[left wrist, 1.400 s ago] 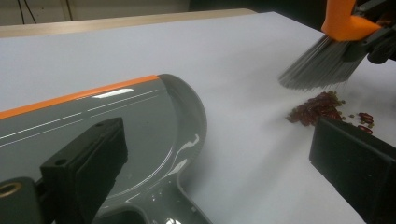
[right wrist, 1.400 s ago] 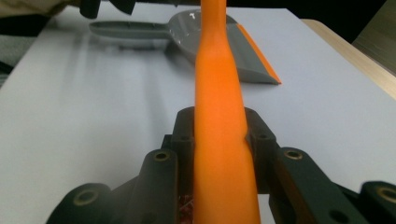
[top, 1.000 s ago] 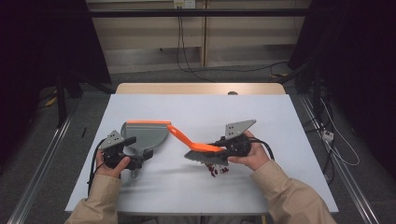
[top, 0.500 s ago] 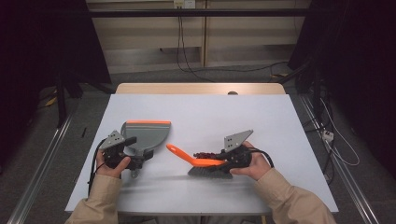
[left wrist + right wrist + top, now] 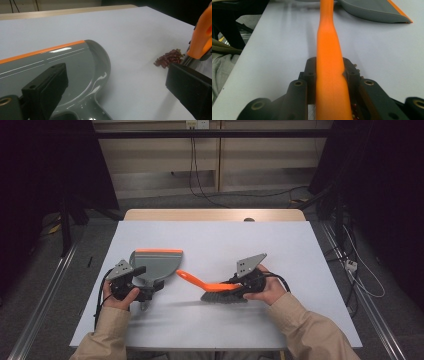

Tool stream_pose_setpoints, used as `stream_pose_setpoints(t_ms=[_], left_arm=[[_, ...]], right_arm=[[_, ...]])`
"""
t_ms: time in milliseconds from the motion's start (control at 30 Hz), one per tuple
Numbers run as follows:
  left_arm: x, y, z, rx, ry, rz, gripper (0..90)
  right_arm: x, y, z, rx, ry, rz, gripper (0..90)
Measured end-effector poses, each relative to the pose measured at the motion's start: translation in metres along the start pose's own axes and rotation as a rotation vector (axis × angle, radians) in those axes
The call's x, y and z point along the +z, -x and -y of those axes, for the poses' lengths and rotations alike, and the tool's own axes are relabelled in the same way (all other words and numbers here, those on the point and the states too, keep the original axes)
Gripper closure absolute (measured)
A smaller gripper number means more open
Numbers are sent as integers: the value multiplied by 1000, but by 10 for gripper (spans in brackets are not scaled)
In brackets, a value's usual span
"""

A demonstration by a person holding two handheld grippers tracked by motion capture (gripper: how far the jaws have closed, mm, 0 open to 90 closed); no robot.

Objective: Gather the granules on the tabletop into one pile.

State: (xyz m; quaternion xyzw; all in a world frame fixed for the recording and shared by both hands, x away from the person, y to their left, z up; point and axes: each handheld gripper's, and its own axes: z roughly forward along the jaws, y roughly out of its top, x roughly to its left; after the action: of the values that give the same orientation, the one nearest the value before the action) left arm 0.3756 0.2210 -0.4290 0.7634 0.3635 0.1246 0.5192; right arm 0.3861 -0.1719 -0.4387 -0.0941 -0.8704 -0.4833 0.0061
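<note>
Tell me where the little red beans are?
In the left gripper view, the beans lie in a small pile on the white table, right of the dustpan, against the brush.

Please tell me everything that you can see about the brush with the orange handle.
The brush has a smooth orange handle, plastic by its look, and a row of dark bristles below. It lies low on the white table, bristles down, its handle tip pointing toward the grey dustpan but apart from it. The right gripper is shut on its handle. A small heap of reddish beans lies by the bristles.

glossy grey plastic dustpan [image 5: 62, 67], smooth orange plastic brush [image 5: 329, 62], matt white table [image 5: 280, 245]
</note>
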Motion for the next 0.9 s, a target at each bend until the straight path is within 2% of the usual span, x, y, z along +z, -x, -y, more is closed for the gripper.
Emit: stream_pose_setpoints(t_ms=[433,567,700,767,900], left_arm=[[0,0,0,2,-2,1,39],[0,0,0,0,-1,0,39],[0,0,0,-2,3,4,39],[0,0,0,1,1,3,39],[0,0,0,3,2,3,39]], right_arm=[[4,10,-4,7,1,19,714],[5,10,-6,12,13,10,714],[4,9,-9,19,40,9,714],[1,8,-12,40,73,3,713],[-13,9,-18,87,136,76,713]])
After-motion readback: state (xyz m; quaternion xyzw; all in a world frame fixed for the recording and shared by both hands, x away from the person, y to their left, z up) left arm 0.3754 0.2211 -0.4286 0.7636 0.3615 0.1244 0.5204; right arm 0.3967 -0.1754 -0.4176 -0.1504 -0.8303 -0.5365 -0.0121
